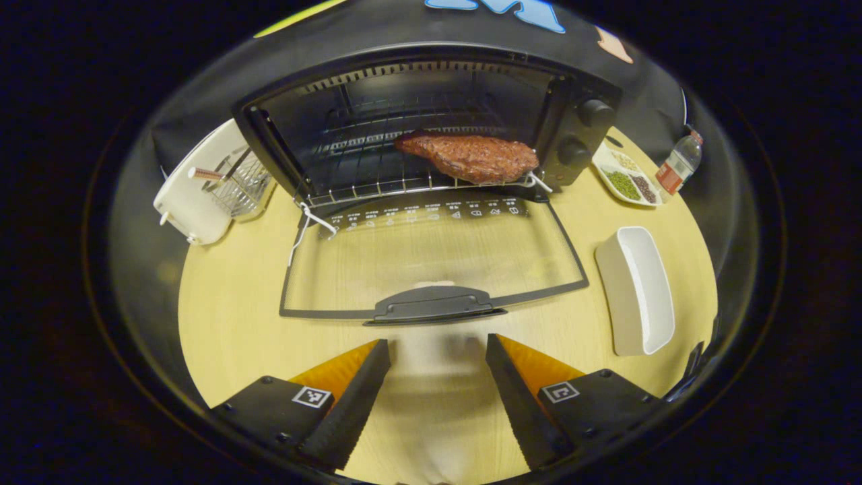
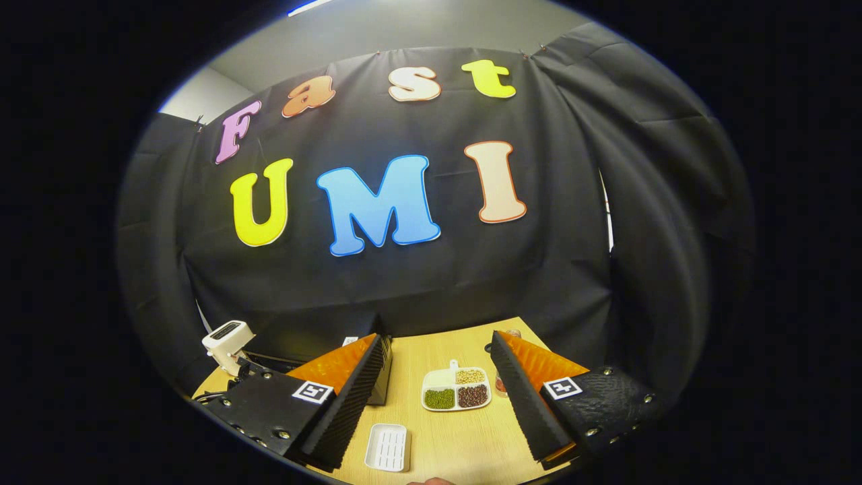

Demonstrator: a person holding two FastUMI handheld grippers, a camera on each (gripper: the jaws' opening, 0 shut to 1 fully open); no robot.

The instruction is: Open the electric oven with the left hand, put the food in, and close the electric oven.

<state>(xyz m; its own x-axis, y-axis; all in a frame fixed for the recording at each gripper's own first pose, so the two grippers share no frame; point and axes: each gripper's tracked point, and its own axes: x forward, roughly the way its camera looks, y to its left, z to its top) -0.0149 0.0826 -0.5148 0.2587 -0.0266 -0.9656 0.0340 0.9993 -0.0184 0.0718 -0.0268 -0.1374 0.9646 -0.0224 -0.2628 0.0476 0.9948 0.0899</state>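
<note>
Food in, oven door still down: closing step at hand.

Left claw [image 1: 438, 397] spread apart and empty, low over the bench [image 1: 229, 323], lined up just short of the door handle [image 1: 431, 304] and not touching it. Beyond the handle, glass door [image 1: 431, 256] folded flat outward; past that, the meat [image 1: 471, 157] lying on the wire rack [image 1: 357, 182] inside the electric oven [image 1: 417, 128], toward its right side. Emptied white dish [image 1: 640, 289] off to the right on the bench. Right claw [image 2: 438, 397] also spread, holding nothing, raised well clear above the sectioned snack plate [image 2: 456, 389]. Next, probably: slide forward under or around the handle, then swing the door up on its hinge until shut.
</note>
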